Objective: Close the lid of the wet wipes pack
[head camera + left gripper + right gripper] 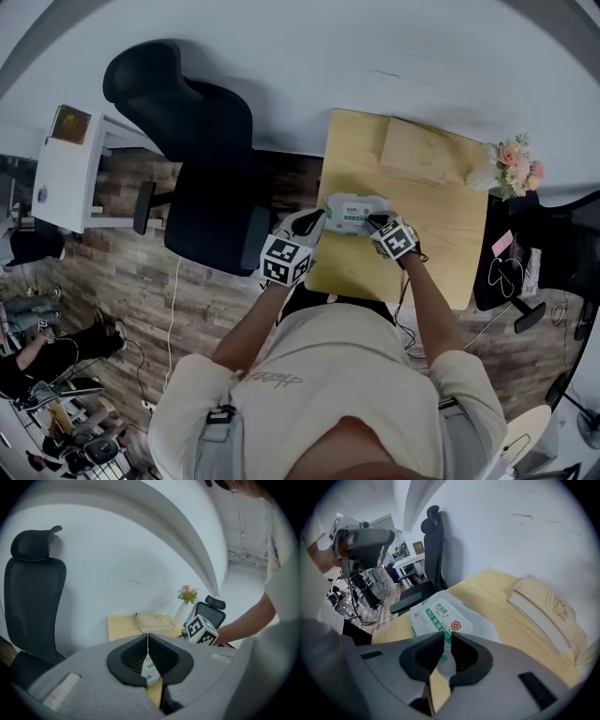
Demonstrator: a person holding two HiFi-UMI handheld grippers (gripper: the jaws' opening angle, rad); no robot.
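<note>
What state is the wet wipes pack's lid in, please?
Shut, apparently: the green-printed lid lies flat on the white soft plastic wet wipes pack.

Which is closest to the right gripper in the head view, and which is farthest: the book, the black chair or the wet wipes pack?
Counting from the right gripper:
1. The wet wipes pack, right at its tips on the table.
2. The book, behind the pack, near the table's far edge.
3. The black chair, off the table to the left.

wipes pack (pixel 354 214) on table (pixel 441 253) | book (pixel 419 150) behind | flowers (pixel 514 169) right, seemingly on table
</note>
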